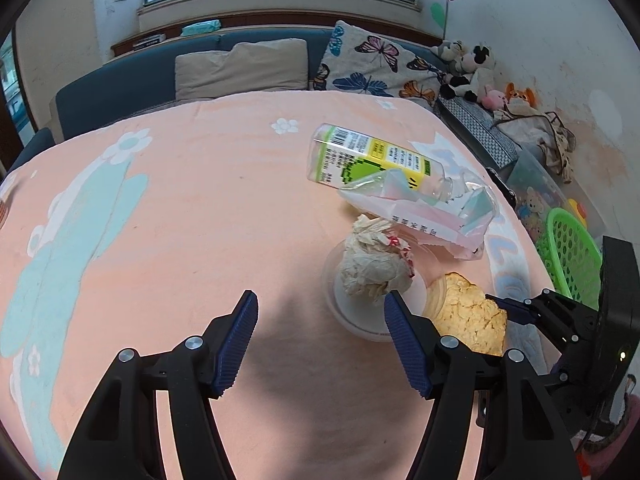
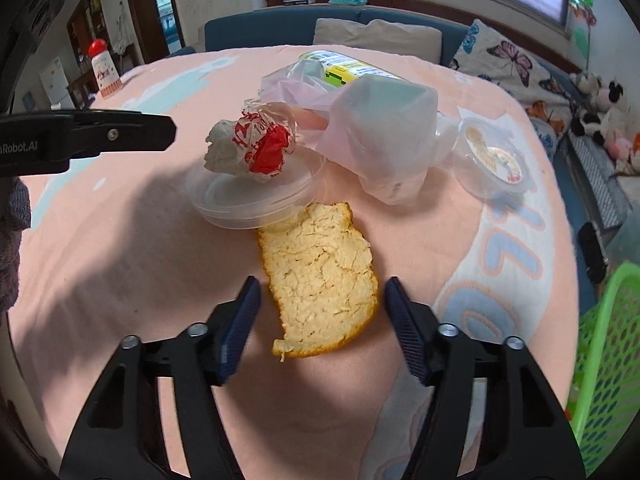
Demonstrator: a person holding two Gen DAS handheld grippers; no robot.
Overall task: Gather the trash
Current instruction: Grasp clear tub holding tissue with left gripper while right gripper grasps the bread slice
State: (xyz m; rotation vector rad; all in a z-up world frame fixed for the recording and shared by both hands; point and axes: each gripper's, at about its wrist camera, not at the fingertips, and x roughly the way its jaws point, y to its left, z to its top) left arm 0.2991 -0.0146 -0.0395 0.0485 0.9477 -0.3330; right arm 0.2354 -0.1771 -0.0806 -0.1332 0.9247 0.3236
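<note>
Right wrist view shows the right gripper point(image 2: 322, 322) with its jaws apart on either side of a piece of orange peel point(image 2: 322, 276) lying pith-up on the pink flowered tablecloth point(image 2: 120, 260) — the pads stand clear of the peel, not pressing it. Just beyond the peel sits a clear plastic lid point(image 2: 248, 200) with a crumpled red-and-white wrapper point(image 2: 252, 148) on it. Behind these lie a translucent plastic bag point(image 2: 380, 132), an empty labelled bottle point(image 2: 348, 68) on its side, and to the right a small sealed cup point(image 2: 494, 160). A green mesh basket point(image 2: 608, 360) stands off the table's right edge.

Left wrist view has the left gripper point(image 1: 320, 340) open over bare cloth, nothing between its pads — the lid point(image 1: 360, 312) and wrapper point(image 1: 376, 264) sit just past its right finger, the peel point(image 1: 468, 316) beside them.
</note>
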